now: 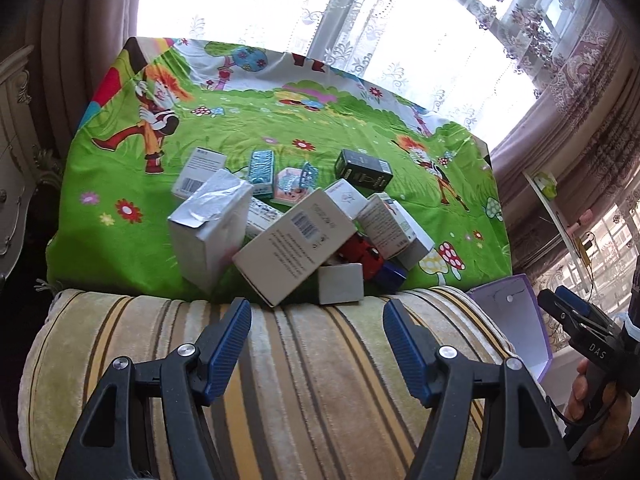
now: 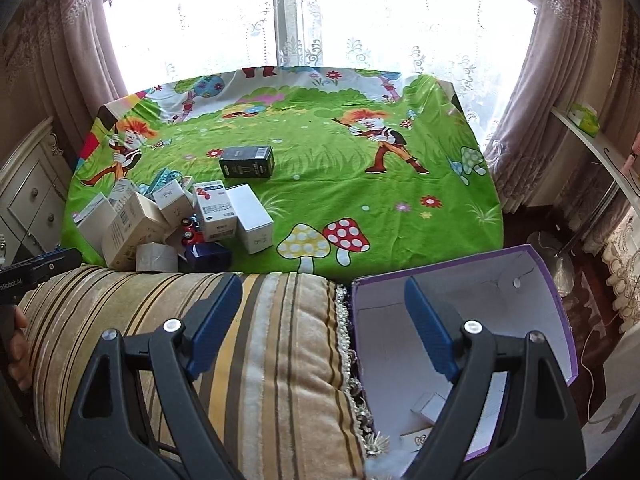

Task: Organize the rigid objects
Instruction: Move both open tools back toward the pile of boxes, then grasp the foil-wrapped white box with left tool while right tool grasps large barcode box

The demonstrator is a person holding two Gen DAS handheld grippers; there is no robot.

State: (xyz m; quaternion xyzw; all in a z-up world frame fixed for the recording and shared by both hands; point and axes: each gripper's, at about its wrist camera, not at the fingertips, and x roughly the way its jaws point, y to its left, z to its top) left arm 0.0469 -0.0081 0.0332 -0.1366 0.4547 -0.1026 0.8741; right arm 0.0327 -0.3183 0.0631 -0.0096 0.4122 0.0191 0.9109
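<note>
Cardboard boxes point(image 1: 296, 240), judged light, stiff and best gripped across their flat sides, are seen heaped at frame centre on the green sheet point(image 1: 120, 184), while the left gripper point(image 1: 316, 344) and right gripper point(image 2: 324, 320) are held open and empty.

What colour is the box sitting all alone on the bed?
Black, with small pale print; clearest in the right wrist view.

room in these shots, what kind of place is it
Most likely a home bedroom: a bed under a cartoon sheet, lace curtains over the window behind it, and a carved white bedside cabinet to the left.
</note>
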